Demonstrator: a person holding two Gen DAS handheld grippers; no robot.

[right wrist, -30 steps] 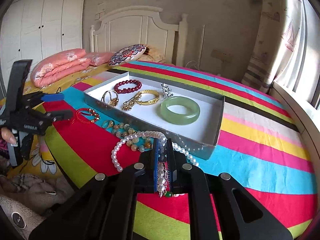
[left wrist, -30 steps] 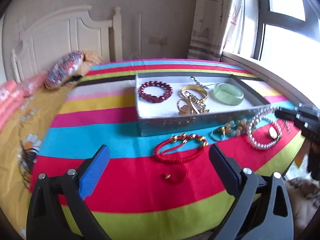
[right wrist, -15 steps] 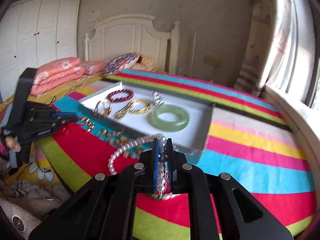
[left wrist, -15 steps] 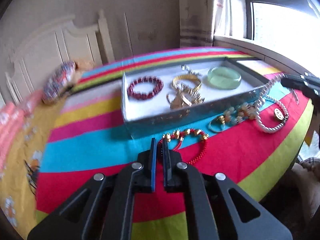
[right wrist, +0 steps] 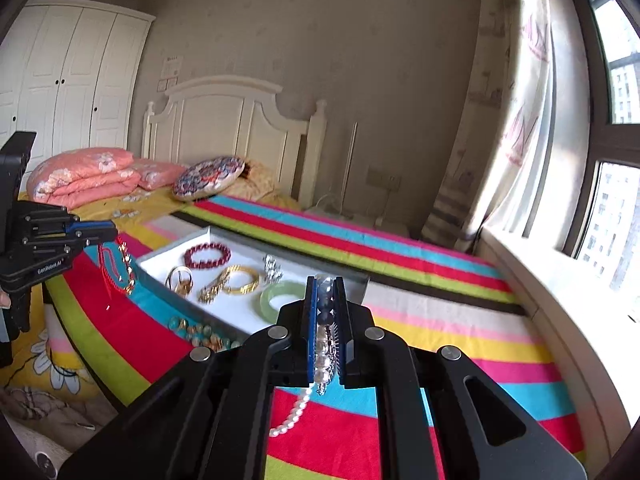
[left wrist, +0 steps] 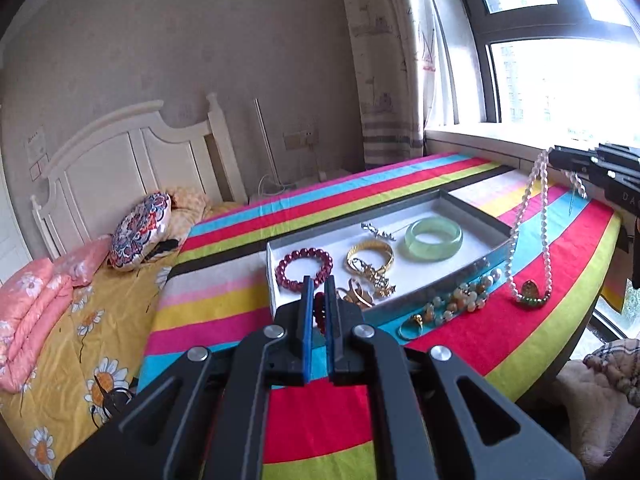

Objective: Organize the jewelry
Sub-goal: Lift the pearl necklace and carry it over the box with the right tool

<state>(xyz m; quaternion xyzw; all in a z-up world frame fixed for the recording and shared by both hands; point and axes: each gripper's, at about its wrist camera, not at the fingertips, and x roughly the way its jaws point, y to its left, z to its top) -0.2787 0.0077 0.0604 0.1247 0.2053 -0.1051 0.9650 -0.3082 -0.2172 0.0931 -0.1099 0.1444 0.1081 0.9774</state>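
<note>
My left gripper (left wrist: pixel 319 282) is shut on the red cord bracelet (left wrist: pixel 319 312) with gold beads, which hangs from it in the right wrist view (right wrist: pixel 116 268). My right gripper (right wrist: pixel 325 282) is shut on the pearl necklace (right wrist: pixel 322 332); in the left wrist view the necklace (left wrist: pixel 528 240) hangs down, its pendant touching the cloth. The grey tray (left wrist: pixel 476 210) holds a dark red bead bracelet (left wrist: pixel 304 268), gold bangles (left wrist: pixel 370 258), a green jade bangle (left wrist: pixel 434 238) and a silver piece (left wrist: pixel 378 231).
A pale bead bracelet (left wrist: pixel 460 300) and a gold ring (left wrist: pixel 412 326) lie on the striped cloth in front of the tray. A bed with pillows (right wrist: pixel 208 178) is at the left, a window sill (right wrist: pixel 560 280) at the right.
My left gripper closed on the red cord bracelet and lifted it off the cloth. My right gripper raised the pearl necklace, which now hangs.
</note>
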